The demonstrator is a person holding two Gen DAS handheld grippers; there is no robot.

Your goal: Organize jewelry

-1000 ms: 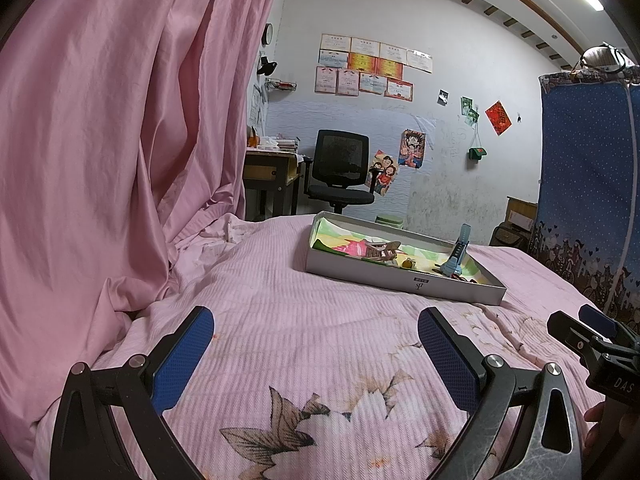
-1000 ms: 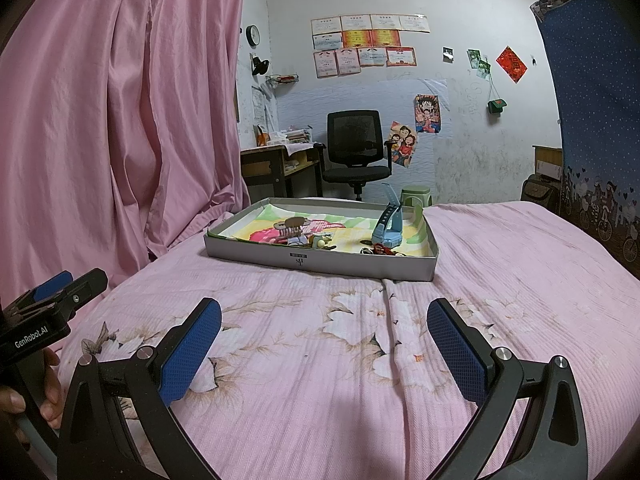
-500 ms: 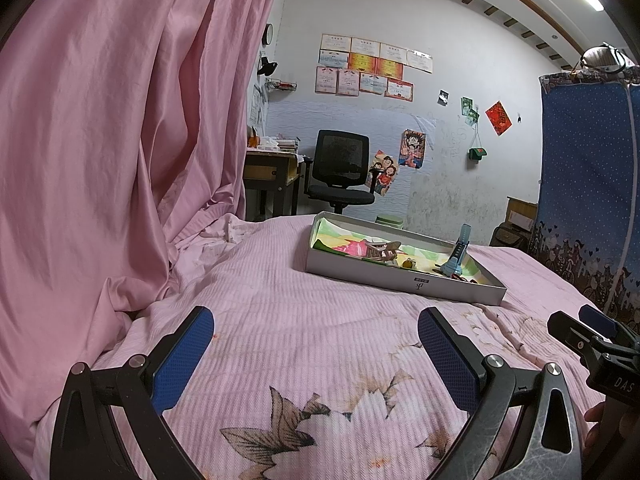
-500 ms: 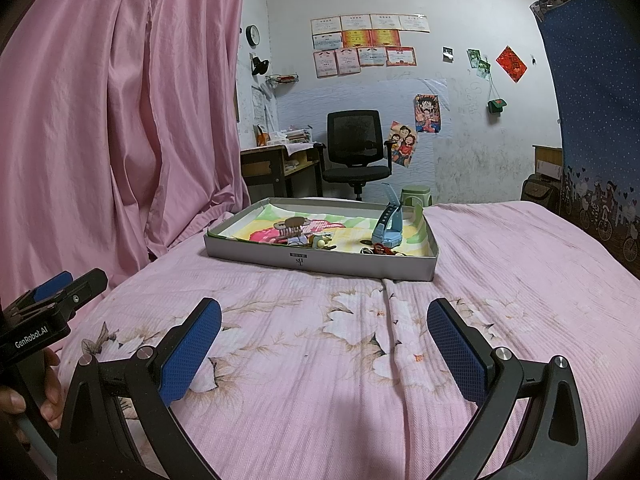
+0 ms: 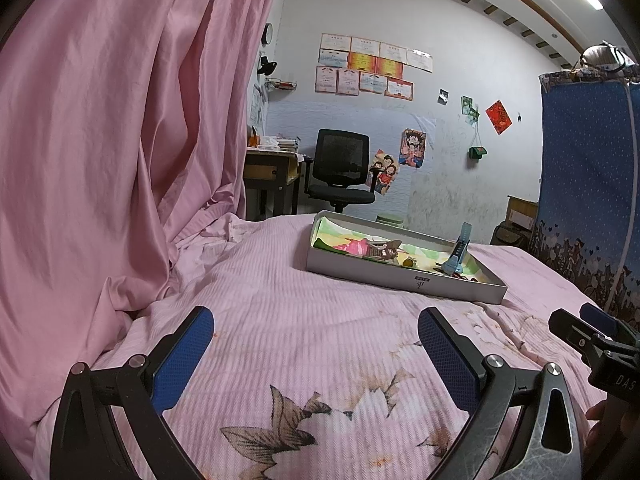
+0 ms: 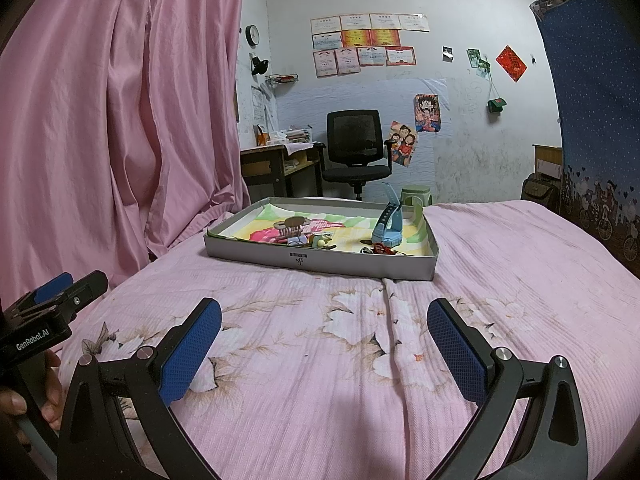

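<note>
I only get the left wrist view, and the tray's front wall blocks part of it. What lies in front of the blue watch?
Observer: In the right wrist view, a small red piece lies at the foot of the blue watch, close to the front wall of the tray. It is too small to identify.
Operator: Is the right hand-held gripper ready?
Observer: The right hand-held gripper is wide open with nothing between its fingers. It is over the bedspread, short of the tray.
Operator: And my left one, seen from there?
Observer: A hand grips the handle of the left hand-held gripper, at the left edge of that view.
</note>
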